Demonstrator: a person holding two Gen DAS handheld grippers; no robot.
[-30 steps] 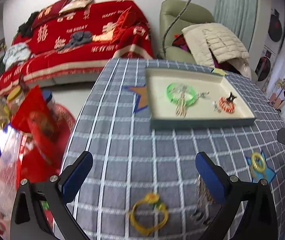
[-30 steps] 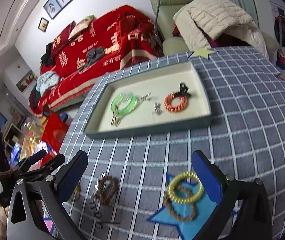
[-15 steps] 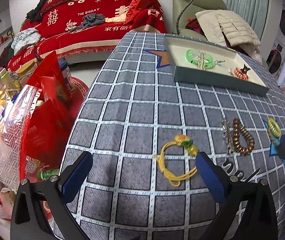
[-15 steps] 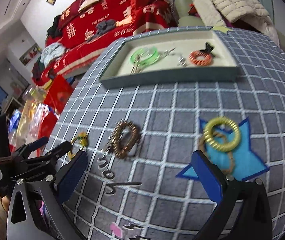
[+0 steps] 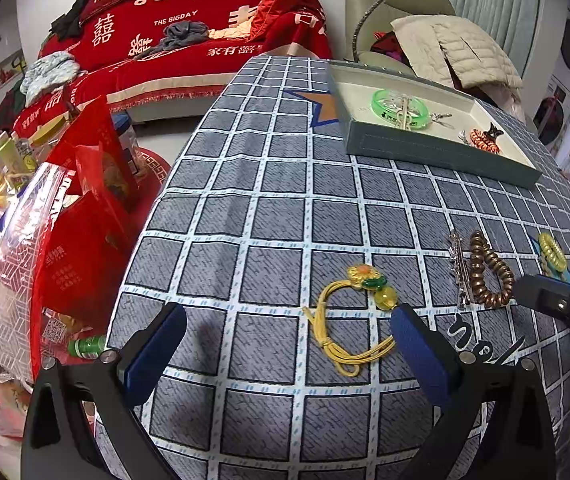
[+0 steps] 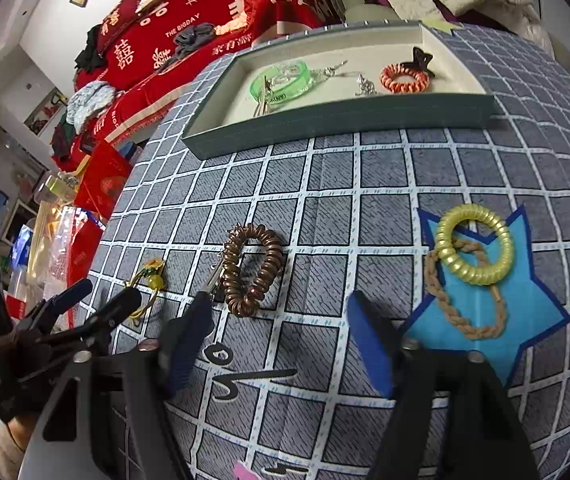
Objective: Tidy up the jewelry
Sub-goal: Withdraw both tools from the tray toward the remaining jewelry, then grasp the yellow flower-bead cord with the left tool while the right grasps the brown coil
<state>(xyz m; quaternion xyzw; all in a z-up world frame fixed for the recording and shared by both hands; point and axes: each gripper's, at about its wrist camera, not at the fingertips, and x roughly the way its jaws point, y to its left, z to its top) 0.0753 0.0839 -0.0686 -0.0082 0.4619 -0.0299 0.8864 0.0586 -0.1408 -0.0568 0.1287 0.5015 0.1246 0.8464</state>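
My left gripper (image 5: 285, 344) is open, low over the checked tablecloth, with a yellow cord bracelet (image 5: 351, 312) lying by its right finger. My right gripper (image 6: 281, 340) is open just below a brown coil bracelet (image 6: 251, 268) and a silver clip (image 6: 213, 276). A yellow coil ring (image 6: 473, 244) and a tan braided cord (image 6: 461, 304) lie on a blue star. A grey-green tray (image 6: 345, 120) at the far side holds a green bangle (image 6: 281, 78), an orange coil tie (image 6: 403, 78) and small silver pieces. The left gripper also shows in the right wrist view (image 6: 97, 300).
The table edge drops off on the left, beside red and clear bags (image 5: 57, 240). A red sofa (image 5: 189, 28) and a green chair with a beige jacket (image 5: 445, 44) stand behind the table. The right gripper's tip shows at the right of the left view (image 5: 557, 304).
Both grippers have drawn back toward the near side and dropped lower to the table; the loose bracelets now appear larger and the tray farther off. Both stay open.
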